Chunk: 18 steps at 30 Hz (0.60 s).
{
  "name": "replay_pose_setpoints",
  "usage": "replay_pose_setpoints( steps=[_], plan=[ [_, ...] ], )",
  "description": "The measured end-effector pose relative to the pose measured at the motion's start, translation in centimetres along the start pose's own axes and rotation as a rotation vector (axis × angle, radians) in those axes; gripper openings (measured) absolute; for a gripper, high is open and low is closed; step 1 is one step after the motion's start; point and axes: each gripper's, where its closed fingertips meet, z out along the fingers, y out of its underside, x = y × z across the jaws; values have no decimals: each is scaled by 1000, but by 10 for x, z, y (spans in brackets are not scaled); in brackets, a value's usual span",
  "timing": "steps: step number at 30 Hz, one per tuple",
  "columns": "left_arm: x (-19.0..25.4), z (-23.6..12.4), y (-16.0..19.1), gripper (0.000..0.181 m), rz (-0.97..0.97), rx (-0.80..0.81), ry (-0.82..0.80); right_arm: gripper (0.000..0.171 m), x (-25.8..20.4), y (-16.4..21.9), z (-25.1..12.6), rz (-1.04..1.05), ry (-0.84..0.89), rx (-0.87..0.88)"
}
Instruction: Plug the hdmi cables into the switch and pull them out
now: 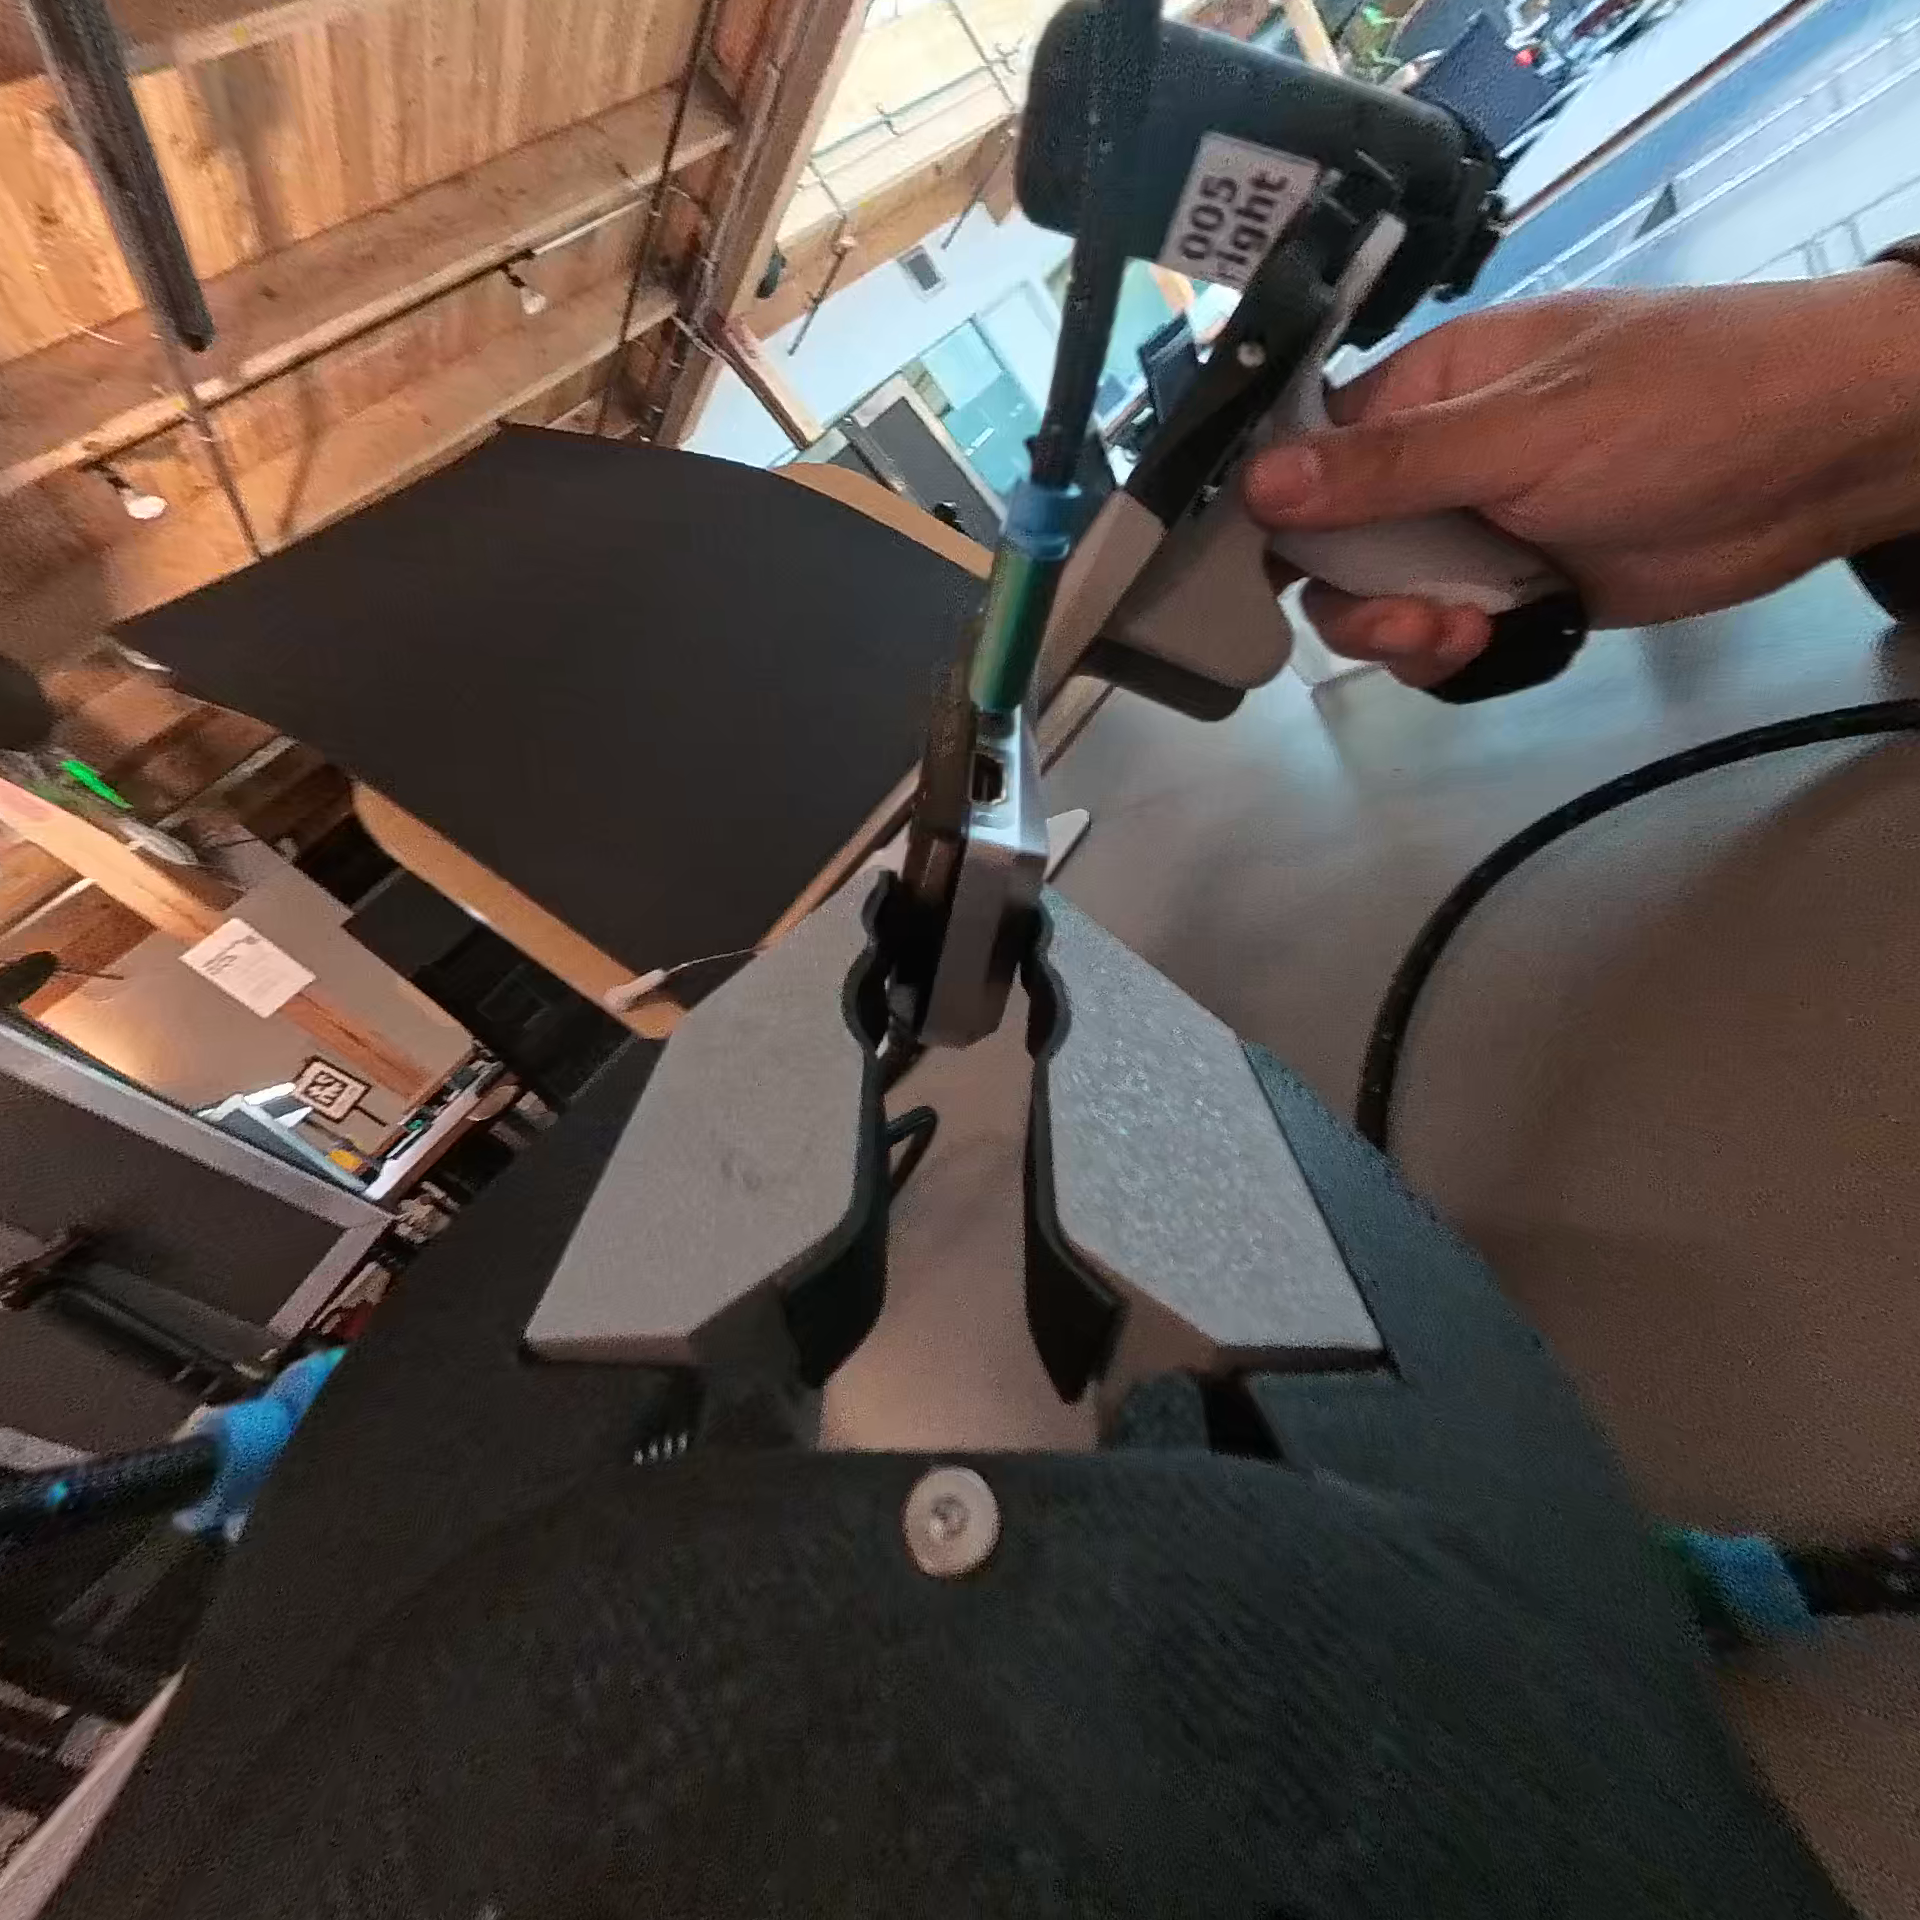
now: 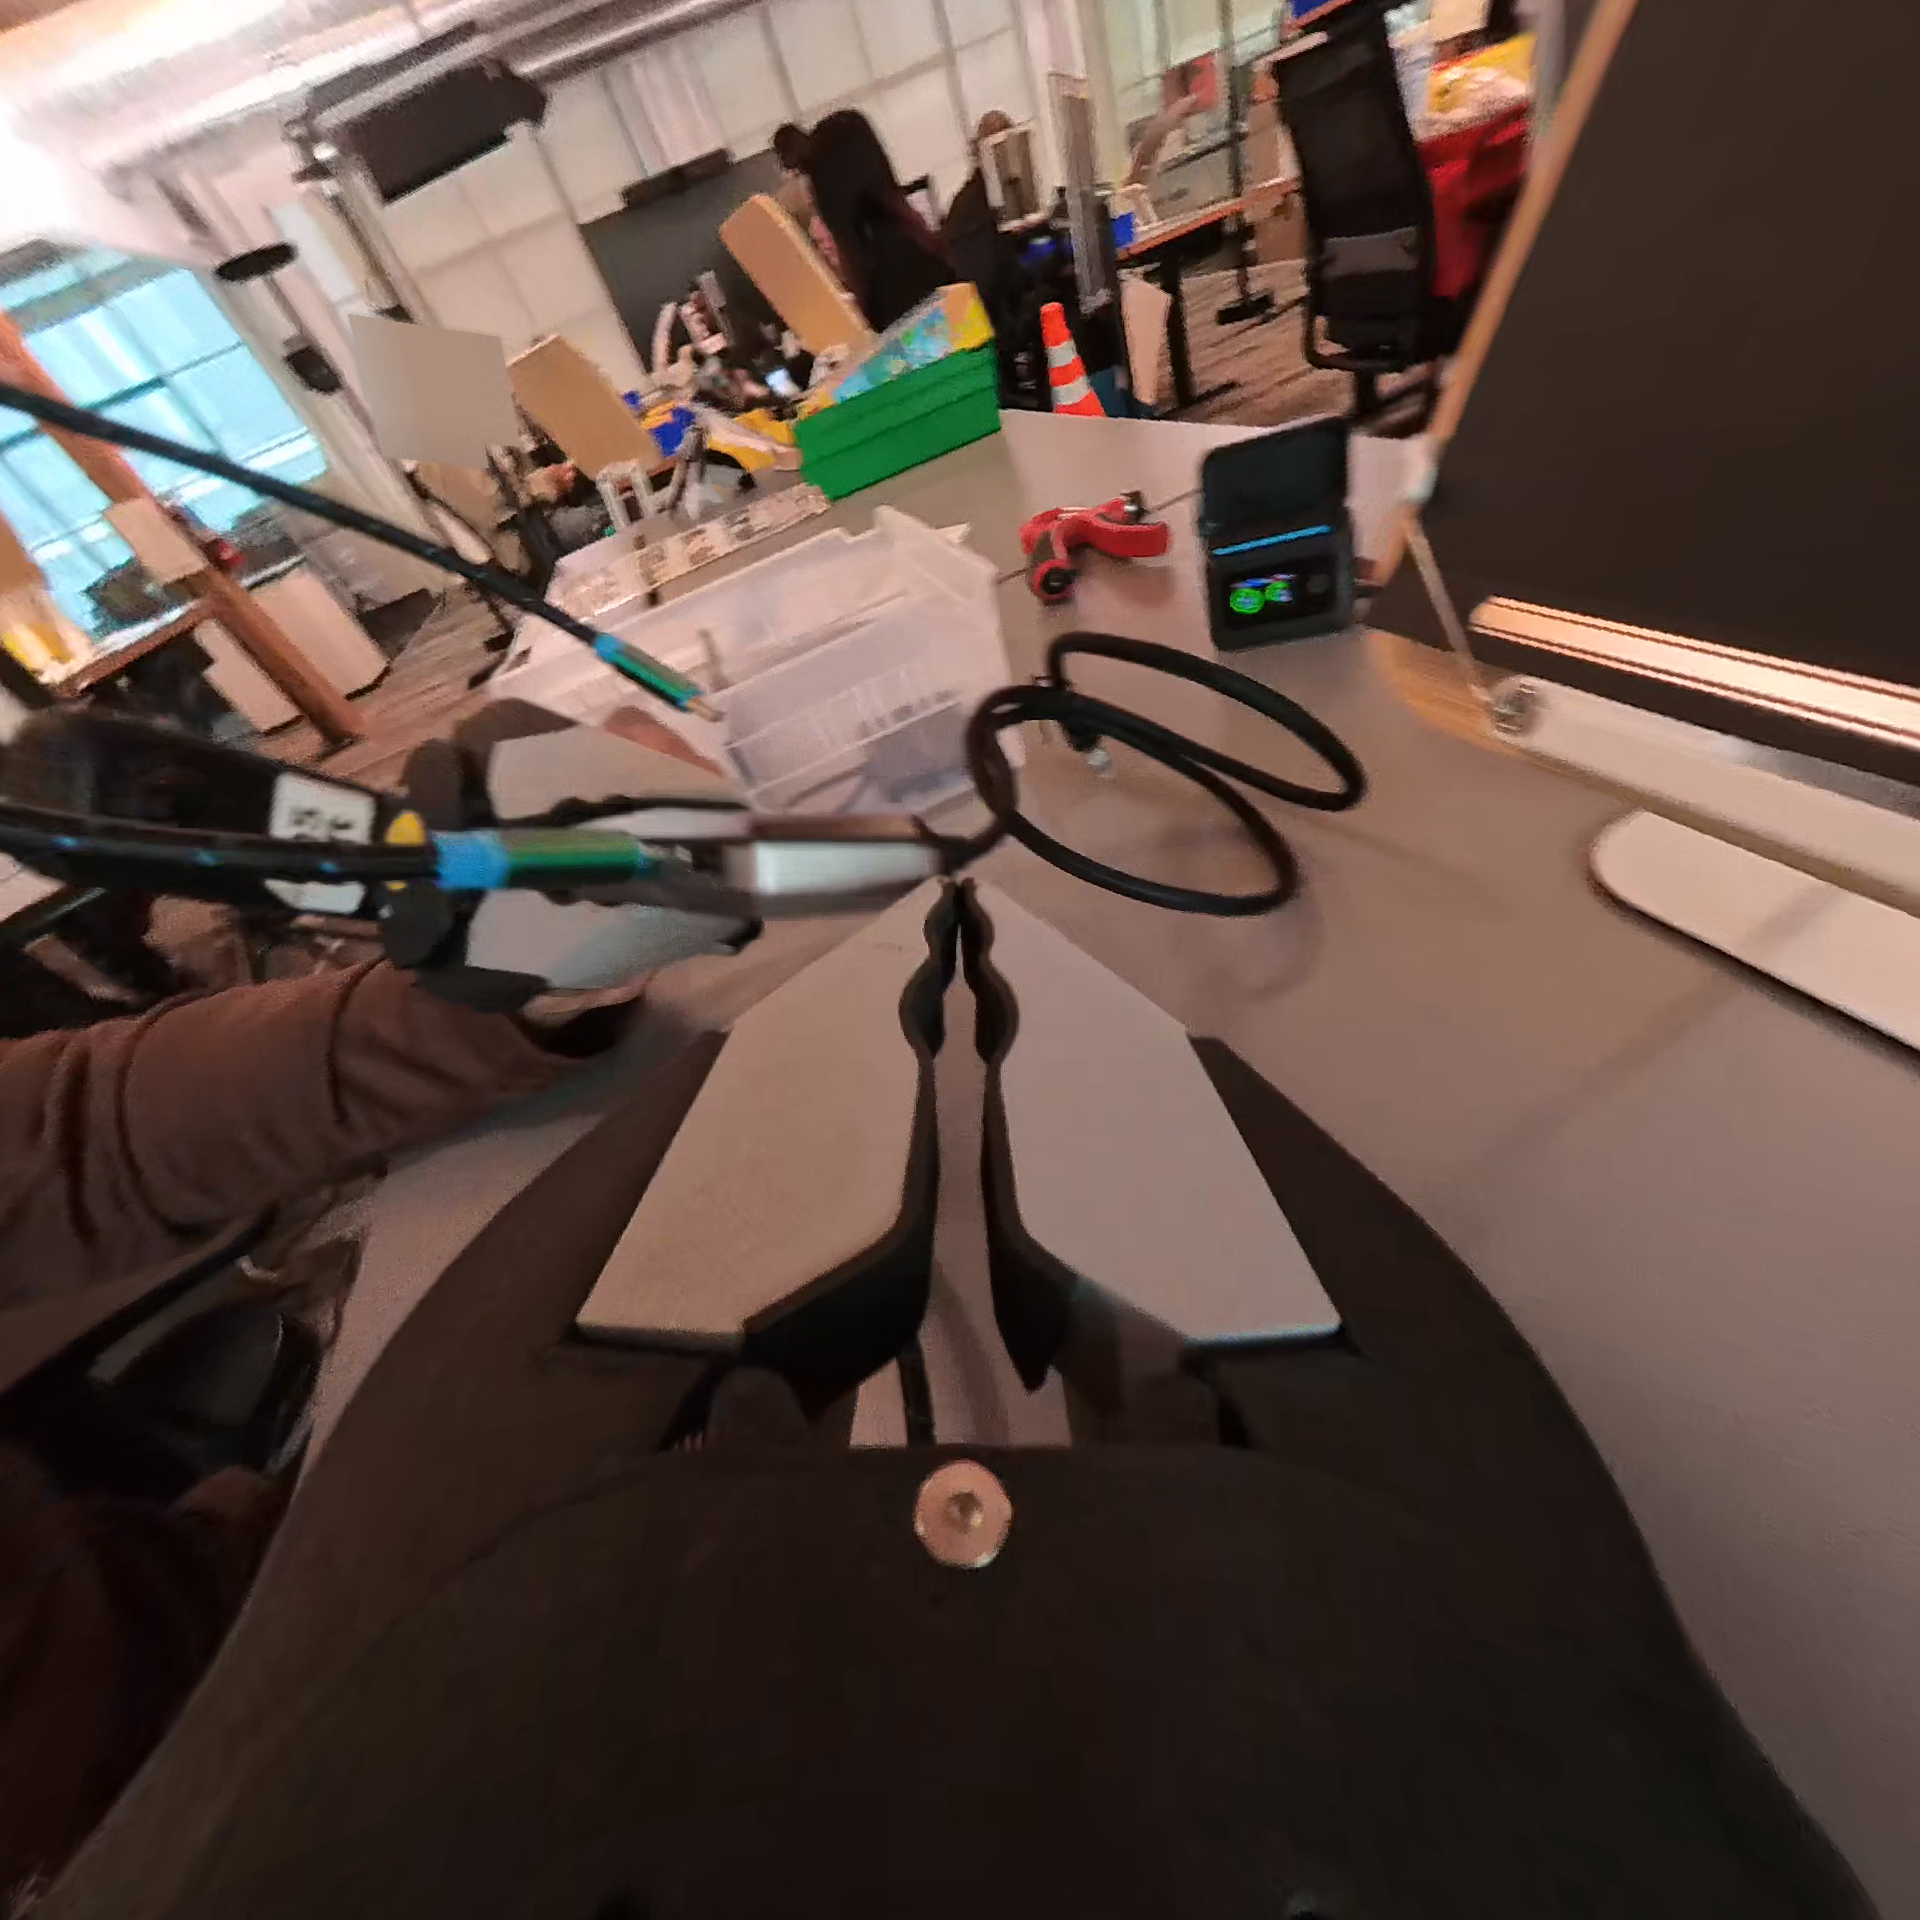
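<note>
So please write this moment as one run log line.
left gripper: shut on switch | right gripper: shut, empty | cable plug: in the switch | second cable plug: loose in the air

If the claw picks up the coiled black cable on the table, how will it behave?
The black cable probably stays springy, since it holds round loops. It is likely light and may drag across the smooth table.

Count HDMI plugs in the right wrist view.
2. One HDMI plug appears seated in the left end of the silver switch; the second HDMI plug hangs free in the air above it. Others may be hidden.
</note>
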Motion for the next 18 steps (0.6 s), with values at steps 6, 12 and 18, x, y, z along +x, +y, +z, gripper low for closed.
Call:
replay_pose_setpoints(
  steps=[6, 12, 18],
  plan=[
    [15, 1, 2, 23, 7, -3, 63, 0, 8, 10, 7, -94, 144, -73],
    [15, 3, 5, 25, 35, -17, 39, 0, 3, 8, 7, 1, 72, -52],
    [15, 5, 10, 25, 56, -49, 32, 0, 4, 12, 9, 19, 73, -60]
  ],
)
